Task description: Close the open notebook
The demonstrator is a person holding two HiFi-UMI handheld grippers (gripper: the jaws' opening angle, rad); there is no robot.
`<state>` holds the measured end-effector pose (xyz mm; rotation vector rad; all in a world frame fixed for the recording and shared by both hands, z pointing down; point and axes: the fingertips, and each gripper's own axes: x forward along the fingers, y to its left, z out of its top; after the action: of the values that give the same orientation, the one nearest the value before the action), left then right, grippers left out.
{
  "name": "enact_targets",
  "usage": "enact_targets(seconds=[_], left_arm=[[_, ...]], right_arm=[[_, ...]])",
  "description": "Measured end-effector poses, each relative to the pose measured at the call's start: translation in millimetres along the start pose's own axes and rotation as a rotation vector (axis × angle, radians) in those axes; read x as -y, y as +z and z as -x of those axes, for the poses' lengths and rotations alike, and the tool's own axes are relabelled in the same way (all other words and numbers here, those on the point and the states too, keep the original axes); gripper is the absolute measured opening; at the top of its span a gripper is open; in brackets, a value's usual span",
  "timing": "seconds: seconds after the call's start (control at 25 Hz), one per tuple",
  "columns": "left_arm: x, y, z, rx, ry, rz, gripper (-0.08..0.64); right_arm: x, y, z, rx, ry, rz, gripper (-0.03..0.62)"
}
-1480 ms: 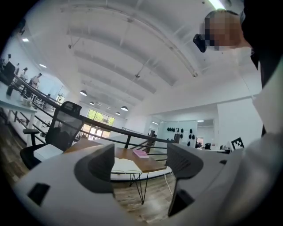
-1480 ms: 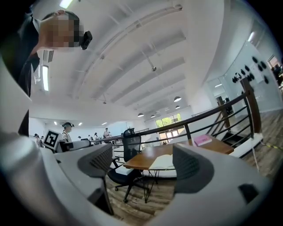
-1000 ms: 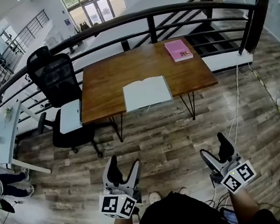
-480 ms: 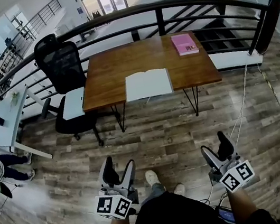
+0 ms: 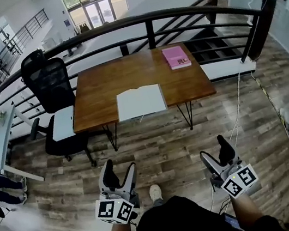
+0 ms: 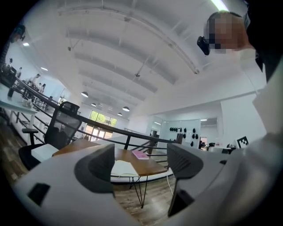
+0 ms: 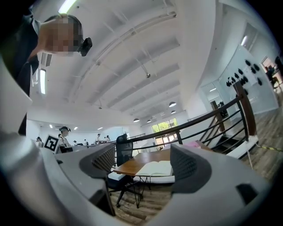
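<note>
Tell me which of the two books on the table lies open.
The white notebook at the near edge of the table, pages spread flat; the pink book at the far right corner is shut.

Head view: high, steeply down, far off. Gripper views: low, level. All share table [image 5: 96, 90], notebook [image 5: 140, 102].

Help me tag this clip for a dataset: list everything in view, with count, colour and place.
Table: one, brown wood, centre, in front of the railing.
Open notebook: one, white pages, at the table's near edge.
Book: one, pink, closed, table's far right corner.
Office chair: one, black with a white seat, left of the table.
Railing: one, black, behind the table.
Desk: one, white, far left.
Floor: grey-brown wood planks.
Shoe: one, white, between the grippers.
Left gripper: one, white, bottom left, jaws apart, empty.
Right gripper: one, white, bottom right, jaws closing, nothing between them.
</note>
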<state>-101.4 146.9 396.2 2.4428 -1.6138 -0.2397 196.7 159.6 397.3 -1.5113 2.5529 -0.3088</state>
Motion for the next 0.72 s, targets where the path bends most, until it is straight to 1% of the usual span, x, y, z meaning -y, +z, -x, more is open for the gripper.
enact_targets(seconds=[0.12,0.24,0.4,0.6,0.72], left_arm=[[-6.0,8.3,-22.4,0.015,-0.031,-0.001,0.36],[-21.8,15.7,-37.1,0.026,-0.043,0.011,0.36],[-51.3,20.4,-48.6,0.029,-0.036,0.012,0.36],[-95.4,19.8,-52.6,0.011,-0.01,0.04,0.36],[-116.2,19.4,-52.9,0.002,-0.006,0.05,0.359]], right_arm=[[4.3,11.4,-16.4,0.016,-0.02,0.015,0.388],[3.0,18.3,-38.4,0.029,-0.026,0.021,0.387],[-7.0,15.1,-73.7,0.018,-0.002,0.029,0.37],[-26.5,5.9,-114.6,-0.001,0.019,0.039,0.357],[-41.7,-1.3,-135.2,-0.012,0.031,0.04,0.329]])
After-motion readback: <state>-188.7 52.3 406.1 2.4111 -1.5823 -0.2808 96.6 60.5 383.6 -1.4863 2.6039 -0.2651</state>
